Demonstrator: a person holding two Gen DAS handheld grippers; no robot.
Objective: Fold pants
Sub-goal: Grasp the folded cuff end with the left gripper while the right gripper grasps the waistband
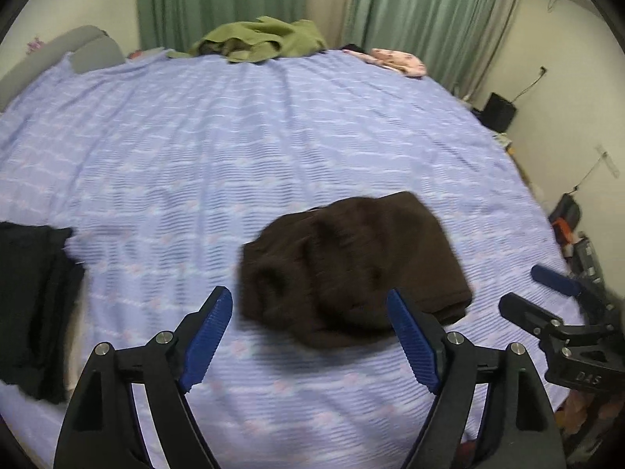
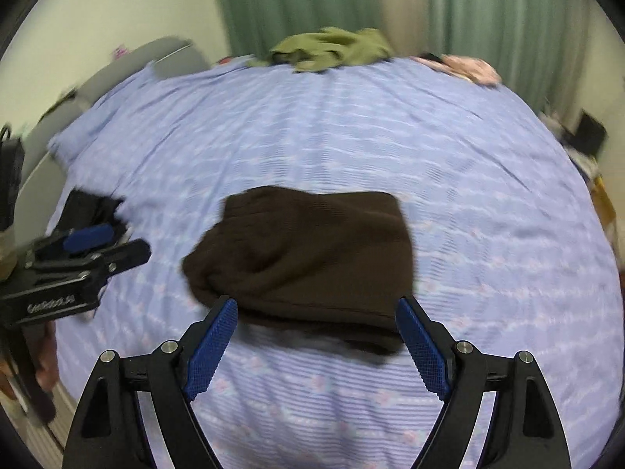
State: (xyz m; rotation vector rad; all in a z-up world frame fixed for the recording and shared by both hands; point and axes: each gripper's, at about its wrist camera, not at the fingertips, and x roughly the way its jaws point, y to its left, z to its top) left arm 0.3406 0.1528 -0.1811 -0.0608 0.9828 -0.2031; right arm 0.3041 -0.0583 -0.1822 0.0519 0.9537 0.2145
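Dark brown pants (image 1: 351, 265) lie folded into a compact bundle on the lilac striped bedsheet (image 1: 234, 136). My left gripper (image 1: 308, 293) hovers just in front of the bundle's near edge, its blue pads wide apart and nothing pressed between them. In the right wrist view the same pants (image 2: 304, 258) lie beyond my right gripper (image 2: 317, 301), which is also open and empty. Each gripper shows in the other's view: the right one (image 1: 521, 287) at the bed's right edge, the left one (image 2: 129, 240) at the left, held by a hand.
A black garment pile (image 1: 31, 305) lies on the sheet to the left of the pants. A crumpled olive-green garment (image 1: 261, 39) and a pink cloth (image 1: 398, 60) sit at the far edge, under green curtains. Grey cushions (image 1: 90, 51) stand at the far left; clutter lines the right wall.
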